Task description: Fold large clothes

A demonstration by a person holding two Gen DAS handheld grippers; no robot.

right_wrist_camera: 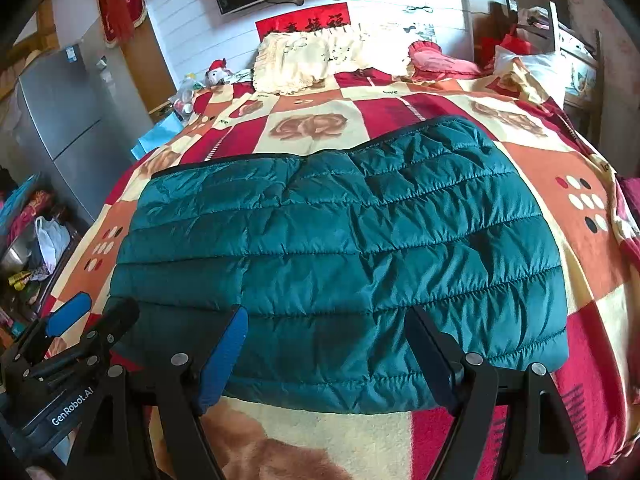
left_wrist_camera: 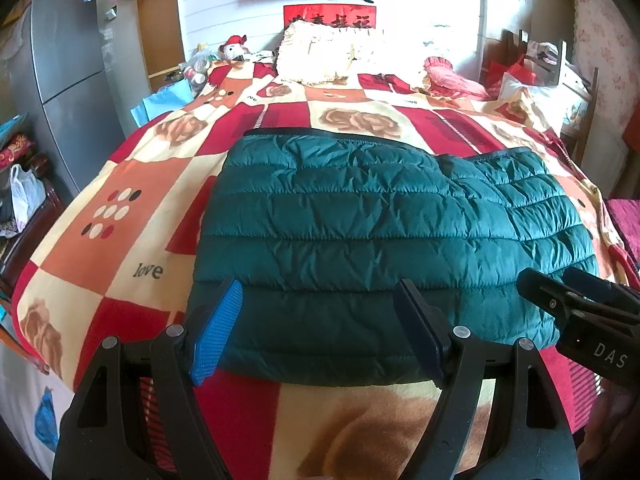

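Observation:
A dark green quilted down jacket point(left_wrist_camera: 380, 232) lies folded into a wide rectangle on the bed, also in the right wrist view point(right_wrist_camera: 340, 256). My left gripper point(left_wrist_camera: 316, 328) is open and empty, its fingers spread above the jacket's near edge. My right gripper point(right_wrist_camera: 328, 356) is open and empty, above the same near edge further right. The right gripper shows at the right of the left wrist view point(left_wrist_camera: 560, 284). The left gripper shows at the lower left of the right wrist view point(right_wrist_camera: 96, 312).
The bed carries a red, orange and cream patchwork blanket point(left_wrist_camera: 132, 216). A cream pillow point(left_wrist_camera: 328, 52) and a pink pillow point(left_wrist_camera: 452, 76) lie at the head. A grey refrigerator point(left_wrist_camera: 64, 80) stands on the left. A chair with clutter point(left_wrist_camera: 552, 64) stands at the right.

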